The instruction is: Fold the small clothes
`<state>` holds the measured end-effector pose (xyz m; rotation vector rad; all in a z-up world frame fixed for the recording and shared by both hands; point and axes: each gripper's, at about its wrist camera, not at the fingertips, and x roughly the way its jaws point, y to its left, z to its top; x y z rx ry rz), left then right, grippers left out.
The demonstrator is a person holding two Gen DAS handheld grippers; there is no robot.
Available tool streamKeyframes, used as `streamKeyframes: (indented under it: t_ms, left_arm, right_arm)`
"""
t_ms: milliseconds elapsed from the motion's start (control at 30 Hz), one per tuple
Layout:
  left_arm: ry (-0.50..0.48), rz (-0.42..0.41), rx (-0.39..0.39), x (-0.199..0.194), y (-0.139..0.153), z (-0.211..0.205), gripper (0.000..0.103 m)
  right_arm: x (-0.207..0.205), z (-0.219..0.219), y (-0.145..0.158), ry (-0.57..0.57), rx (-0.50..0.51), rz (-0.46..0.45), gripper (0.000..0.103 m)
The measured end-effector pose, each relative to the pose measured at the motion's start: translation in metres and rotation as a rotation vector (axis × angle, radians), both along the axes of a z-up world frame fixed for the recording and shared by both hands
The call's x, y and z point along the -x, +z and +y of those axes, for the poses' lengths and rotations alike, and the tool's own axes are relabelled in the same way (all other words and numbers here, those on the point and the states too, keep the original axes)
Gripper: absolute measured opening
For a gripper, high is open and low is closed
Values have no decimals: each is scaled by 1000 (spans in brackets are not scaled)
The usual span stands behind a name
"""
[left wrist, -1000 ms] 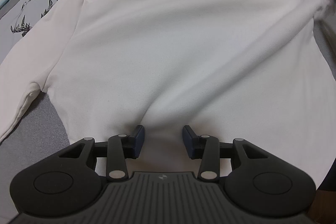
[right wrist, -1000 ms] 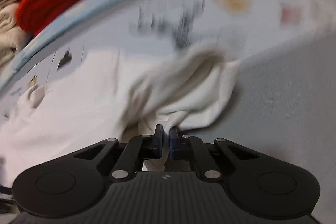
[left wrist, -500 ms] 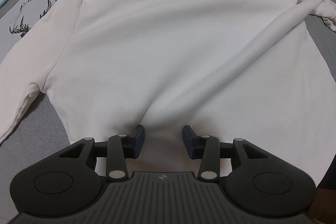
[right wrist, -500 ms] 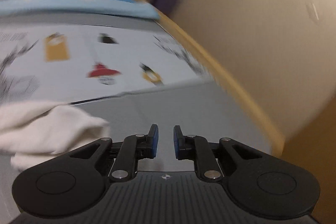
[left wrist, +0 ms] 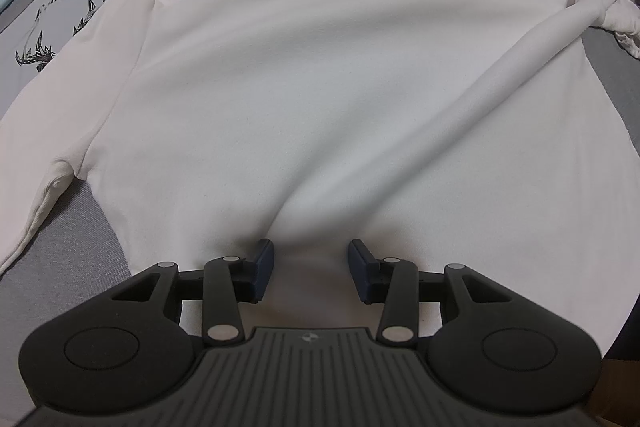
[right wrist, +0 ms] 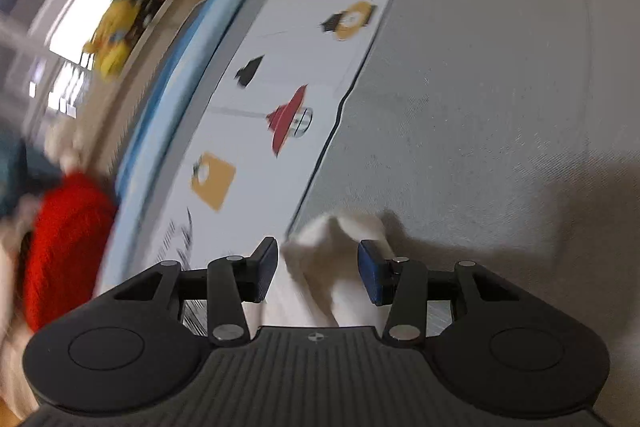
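The white top (left wrist: pixel 304 99) lies flat on the bed (left wrist: pixel 60 267), its sleeve (left wrist: pixel 460 111) folded slantwise across the body; the left gripper (left wrist: pixel 311 269), fingers spread, presses its hem; the right gripper (right wrist: pixel 318 273), fingers opening, straddles the cuff (right wrist: pixel 340 243), nearer that sleeve.

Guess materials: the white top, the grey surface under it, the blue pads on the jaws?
White top: likely a soft cotton-type knit, matte; it drapes in rounded folds, with stitched seams at the neck. Grey surface: woven fabric, matte; a fine speckled weave shows. Blue pads: probably rubber or soft plastic, dull finish; one looks finely textured in the right wrist view, though it is blurred.
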<state>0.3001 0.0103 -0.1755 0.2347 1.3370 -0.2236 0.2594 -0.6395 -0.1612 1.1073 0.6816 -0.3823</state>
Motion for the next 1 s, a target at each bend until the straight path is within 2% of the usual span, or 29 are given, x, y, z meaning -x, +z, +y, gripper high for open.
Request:
streamKeyframes:
  t_ms: [67, 100, 167, 233, 300, 333, 367, 433, 533, 567, 633, 667, 767, 867, 900, 967, 1000]
  left_arm:
    - [0, 3, -1, -2, 0, 0, 47]
    - [1, 6, 0, -3, 0, 0, 47]
    - [1, 9, 2, -4, 0, 1, 47]
    - [-2, 11, 4, -5, 1, 2, 47]
    - [-5, 10, 3, -5, 1, 2, 47]
    - [-6, 9, 1, -5, 1, 1, 47]
    - [-8, 7, -2, -4, 1, 1, 47]
    - [-14, 1, -9, -2, 1, -1, 48]
    - [-10, -3, -11, 0, 2, -3, 48]
    - [-9, -3, -12, 0, 2, -4, 48]
    - [-8, -3, -17, 0, 2, -6, 48]
    - [-6, -2, -20, 0, 3, -7, 48]
    - [1, 2, -20, -3, 5, -9, 48]
    - [11, -7, 1, -7, 14, -8, 48]
    - [22, -15, 12, -9, 17, -6, 48]
    - [39, -21, 29, -12, 21, -4, 48]
    - [45, -17, 30, -12, 20, -3, 48]
  right_arm:
    - [-21, 0, -4, -6, 10, 28, 27]
    - [-26, 2, -5, -10, 16, 38, 9]
    - [-32, 8, 6, -16, 70, 19, 6]
    - [-31, 21, 42, 28, 163, -160, 5]
    - [-11, 37, 85, 48, 323, -405, 3]
    - [0, 40, 93, 27, 359, -474, 3]
    - [11, 40, 95, -14, 389, -491, 3]
    - [23, 31, 77, -120, 372, -368, 4]
    - [16, 11, 33, -163, 360, 78, 7]
    - [18, 6, 20, -177, 335, 151, 7]
    - [23, -2, 16, -193, 282, 118, 7]
    - [21, -1, 22, -176, 306, 85, 7]
    - [-1, 16, 46, -38, 404, -52, 12]
    - [-35, 35, 50, 135, 374, -135, 12]
    - [-51, 41, 47, 192, 355, -133, 12]
    - [-77, 50, 37, 265, 320, -104, 19]
    - [-84, 52, 32, 283, 313, -77, 29]
